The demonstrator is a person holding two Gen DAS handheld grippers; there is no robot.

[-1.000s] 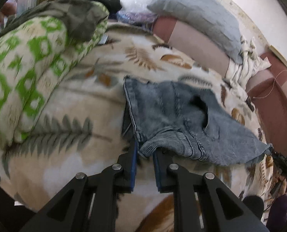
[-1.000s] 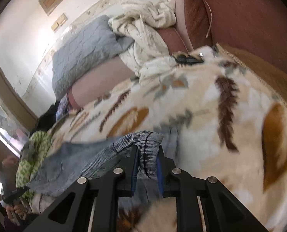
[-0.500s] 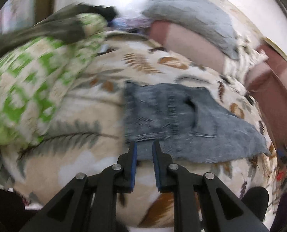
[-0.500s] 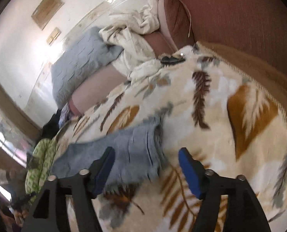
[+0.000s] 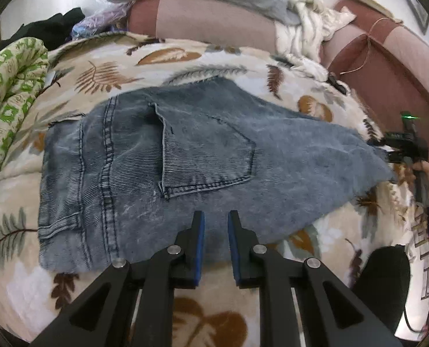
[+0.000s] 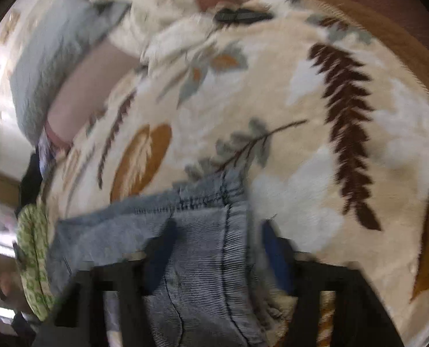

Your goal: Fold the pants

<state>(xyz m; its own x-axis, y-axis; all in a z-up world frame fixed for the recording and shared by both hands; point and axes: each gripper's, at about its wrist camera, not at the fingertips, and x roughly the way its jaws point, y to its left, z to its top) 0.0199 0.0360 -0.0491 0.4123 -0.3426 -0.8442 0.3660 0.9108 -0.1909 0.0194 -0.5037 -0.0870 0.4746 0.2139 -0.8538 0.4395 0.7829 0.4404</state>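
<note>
Pants, faded blue denim [image 5: 203,162], lay folded flat on leaf-print cream blanket [image 5: 162,63]. Left tongs [image 5: 216,231] pressed together, empty, above hem. Right tongs [image 6: 217,248] closing, spread astride denim corner.

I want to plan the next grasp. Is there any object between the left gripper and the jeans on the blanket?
Nothing visible is in the way. The left gripper hangs over the near edge of the folded jeans, empty, and only bare denim lies ahead of its fingers. The leaf-print blanket around the jeans carries nothing close by.
</note>
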